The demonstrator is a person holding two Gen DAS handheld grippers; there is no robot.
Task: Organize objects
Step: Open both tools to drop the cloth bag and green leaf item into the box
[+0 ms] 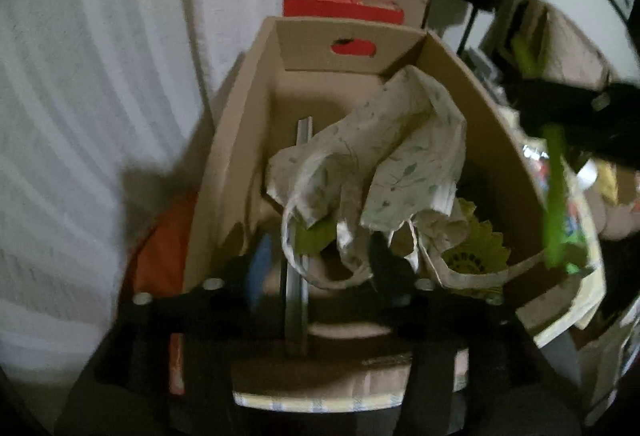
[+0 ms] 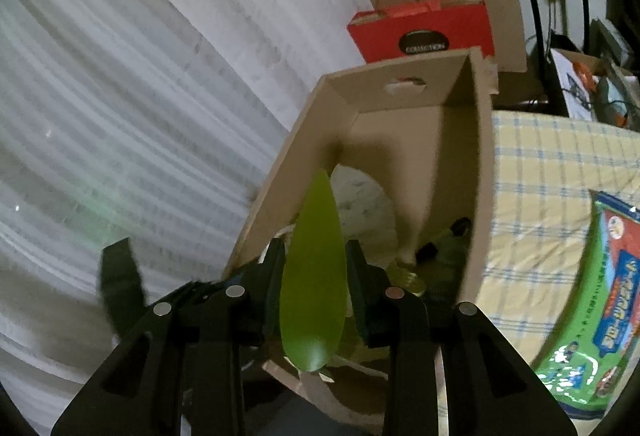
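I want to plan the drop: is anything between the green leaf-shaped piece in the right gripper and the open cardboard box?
Nothing visible blocks it. The green leaf-shaped piece is already above the cardboard box, whose top is open; a patterned cloth lies inside.

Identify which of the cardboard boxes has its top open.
The nearest cardboard box, with a handle hole in its far wall. Its inside shows; the box behind has red bags hiding its top.
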